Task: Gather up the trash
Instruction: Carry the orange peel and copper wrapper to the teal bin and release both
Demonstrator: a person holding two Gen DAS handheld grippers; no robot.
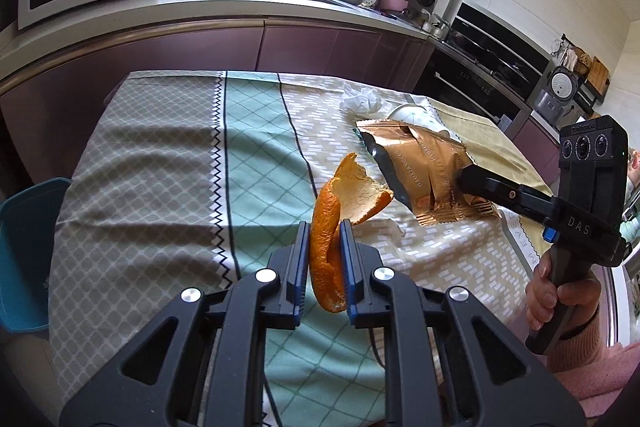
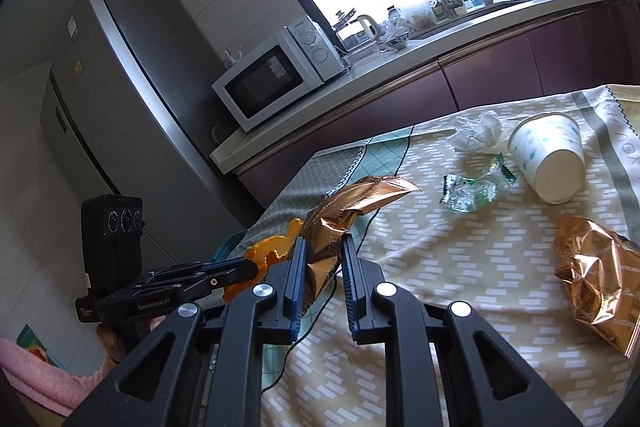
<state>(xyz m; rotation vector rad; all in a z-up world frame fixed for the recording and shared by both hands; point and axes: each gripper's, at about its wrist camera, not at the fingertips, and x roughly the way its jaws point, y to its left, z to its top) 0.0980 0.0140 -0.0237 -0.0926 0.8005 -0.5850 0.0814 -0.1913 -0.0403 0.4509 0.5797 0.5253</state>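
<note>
Orange peel (image 1: pixel 332 223) sits clamped in your left claw (image 1: pixel 325 227), its curled end sticking up past the blue pads, lifted off the patterned cloth on the bench (image 1: pixel 160 155). Your right claw (image 2: pixel 325 247) is closed on a copper-coloured foil wrapper (image 2: pixel 352 207), which juts forward and upward from the pads and hangs clear of the cloth. In the left wrist view, that wrapper is close beside the peel. More trash lies on the bench ahead of your right claw: a crumpled white tissue (image 2: pixel 478 131), a small clear and green wrapper (image 2: pixel 472 189), a white paper cup (image 2: pixel 550 157) tipped on its side just beside the tissue, and a second copper foil bag (image 2: pixel 596 283) lying nearer you on the right. A blue bin (image 1: pixel 28 255) shows past the left edge of the bench.
</note>
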